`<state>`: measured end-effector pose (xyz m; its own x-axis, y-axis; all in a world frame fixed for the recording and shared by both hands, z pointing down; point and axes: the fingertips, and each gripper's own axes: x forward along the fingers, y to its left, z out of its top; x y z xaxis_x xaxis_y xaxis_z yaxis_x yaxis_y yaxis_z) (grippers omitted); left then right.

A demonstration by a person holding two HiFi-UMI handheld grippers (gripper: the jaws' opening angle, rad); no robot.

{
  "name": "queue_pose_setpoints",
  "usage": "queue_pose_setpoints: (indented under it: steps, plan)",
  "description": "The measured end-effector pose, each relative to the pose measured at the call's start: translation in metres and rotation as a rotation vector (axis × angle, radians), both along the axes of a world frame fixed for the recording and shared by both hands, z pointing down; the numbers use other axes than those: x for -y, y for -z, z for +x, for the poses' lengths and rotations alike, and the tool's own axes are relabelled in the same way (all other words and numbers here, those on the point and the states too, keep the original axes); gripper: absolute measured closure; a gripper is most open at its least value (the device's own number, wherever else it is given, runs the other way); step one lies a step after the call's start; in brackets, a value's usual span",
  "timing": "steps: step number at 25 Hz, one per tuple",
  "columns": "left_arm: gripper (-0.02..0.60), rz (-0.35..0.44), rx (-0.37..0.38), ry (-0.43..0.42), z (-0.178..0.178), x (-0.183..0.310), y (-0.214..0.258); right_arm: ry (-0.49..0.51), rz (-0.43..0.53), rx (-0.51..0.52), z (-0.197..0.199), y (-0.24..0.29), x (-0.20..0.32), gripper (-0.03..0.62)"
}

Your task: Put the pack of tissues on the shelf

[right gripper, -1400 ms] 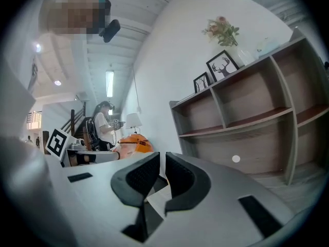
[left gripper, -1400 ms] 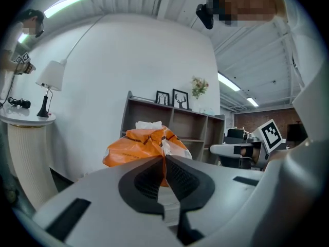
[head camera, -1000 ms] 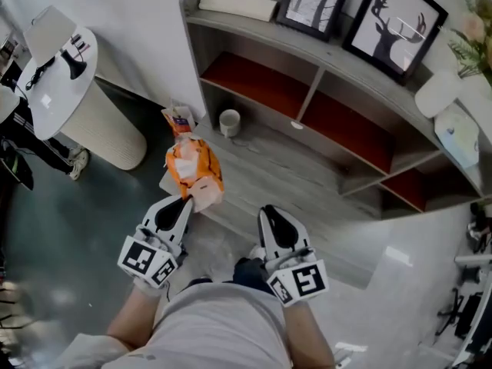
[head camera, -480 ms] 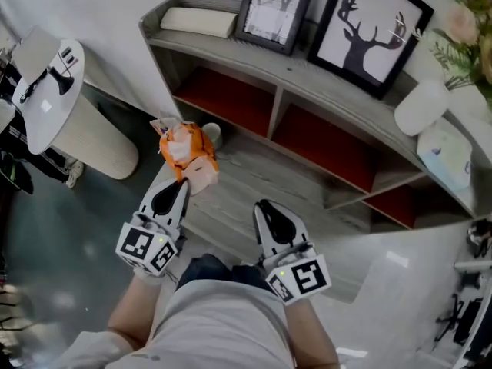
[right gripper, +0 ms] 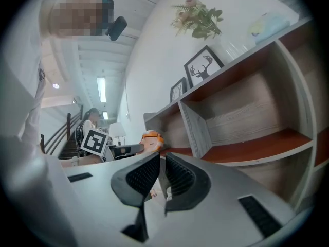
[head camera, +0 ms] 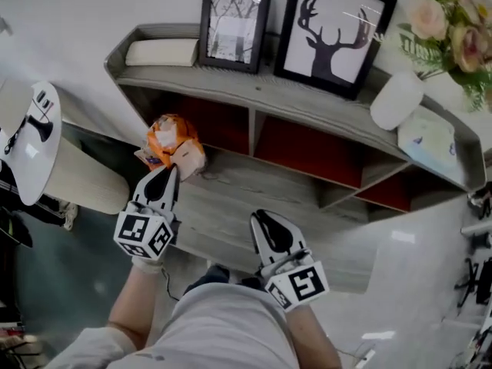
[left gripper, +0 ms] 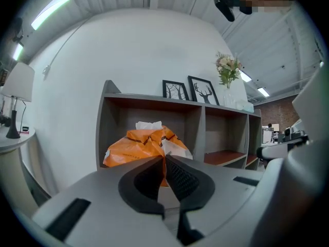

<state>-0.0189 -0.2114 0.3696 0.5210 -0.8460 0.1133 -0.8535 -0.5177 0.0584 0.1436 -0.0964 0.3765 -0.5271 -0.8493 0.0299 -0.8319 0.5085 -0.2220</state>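
Observation:
The pack of tissues (head camera: pixel 171 139) is an orange plastic pack with white tissue showing at its top (left gripper: pixel 145 144). My left gripper (head camera: pixel 170 173) is shut on its near edge and holds it in the air in front of the grey shelf's (head camera: pixel 307 103) left red-backed compartment (left gripper: pixel 149 115). The pack hangs above the shelf's low wooden base (head camera: pixel 254 191). My right gripper (head camera: pixel 264 221) hovers lower, over the base's front, with its jaws shut on nothing (right gripper: pixel 162 161). In the right gripper view the orange pack (right gripper: pixel 152 138) shows at the left, beside the shelf.
On the shelf top stand two framed pictures (head camera: pixel 234 28), a flat white box (head camera: pixel 161 52), a white vase with flowers (head camera: pixel 396 98) and a tissue box (head camera: pixel 427 138). A round white side table (head camera: pixel 34 141) with a lamp stands at the left.
The left gripper has lifted the orange pack up and forward, from low over the base to the mouth of the left compartment. The right gripper has stayed low and shut.

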Motion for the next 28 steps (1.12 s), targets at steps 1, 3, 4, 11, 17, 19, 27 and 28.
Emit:
queue_pose_setpoints:
  steps: [1,3,4,11,17,19,27,28]
  plan:
    - [0.560,0.001,0.001,-0.012,0.000,0.008,0.000,-0.017,0.001,-0.003,-0.001,0.001,0.001,0.549]
    - [0.560,0.005,0.002,-0.031,-0.001,0.024,0.000,-0.051,0.006,-0.010,-0.003,0.002,0.004,0.549]
    - [0.560,0.005,0.003,-0.039,-0.001,0.031,-0.001,-0.068,0.010,-0.013,-0.003,0.002,0.005,0.549]
    - [0.560,-0.015,0.024,-0.084,0.008,0.071,-0.018,-0.182,0.008,-0.039,0.001,0.000,0.004,0.549]
    - [0.558,-0.023,0.043,-0.108,0.018,0.086,-0.031,-0.252,-0.006,-0.056,0.004,-0.004,-0.003,0.549]
    - [0.557,-0.029,0.047,-0.120,0.021,0.087,-0.036,-0.269,-0.009,-0.059,0.005,-0.005,-0.006,0.549]
    - [0.459,-0.050,0.043,-0.132,0.028,0.086,-0.046,-0.304,-0.012,-0.071,0.010,-0.006,-0.017,0.549]
    - [0.442,-0.051,0.042,-0.129,0.028,0.086,-0.046,-0.305,-0.015,-0.072,0.010,-0.007,-0.018,0.549]
